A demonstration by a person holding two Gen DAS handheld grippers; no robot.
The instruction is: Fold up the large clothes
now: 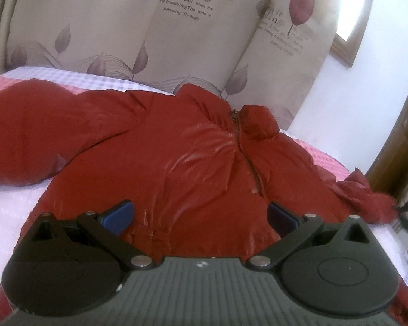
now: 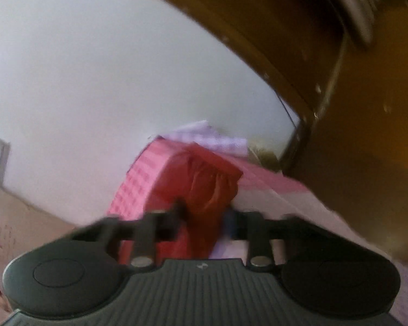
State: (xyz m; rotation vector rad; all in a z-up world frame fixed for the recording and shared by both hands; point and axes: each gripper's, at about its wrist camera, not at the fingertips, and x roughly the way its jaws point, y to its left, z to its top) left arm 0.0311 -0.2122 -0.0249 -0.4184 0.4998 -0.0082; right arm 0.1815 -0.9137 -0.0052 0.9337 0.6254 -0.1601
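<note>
A shiny red puffer jacket (image 1: pixel 176 149) lies front up on the bed, with its zipper (image 1: pixel 247 157) closed and its collar at the far side. One sleeve (image 1: pixel 27 135) stretches out to the left. My left gripper (image 1: pixel 201 214) hovers over the jacket's lower front, its blue pads (image 1: pixel 122 212) wide apart and nothing pinched between them. In the blurred right wrist view, my right gripper (image 2: pixel 205 214) is closed on the end of the other red sleeve (image 2: pixel 209 179), and the fabric fills the narrow gap between the fingers.
The bed has a pink and white checked cover (image 1: pixel 8 212). A beige leaf-print curtain (image 1: pixel 122 27) hangs behind it. A white wall (image 1: pixel 353 95) and brown wooden furniture (image 2: pixel 353 135) border the bed's right side, close to the right gripper.
</note>
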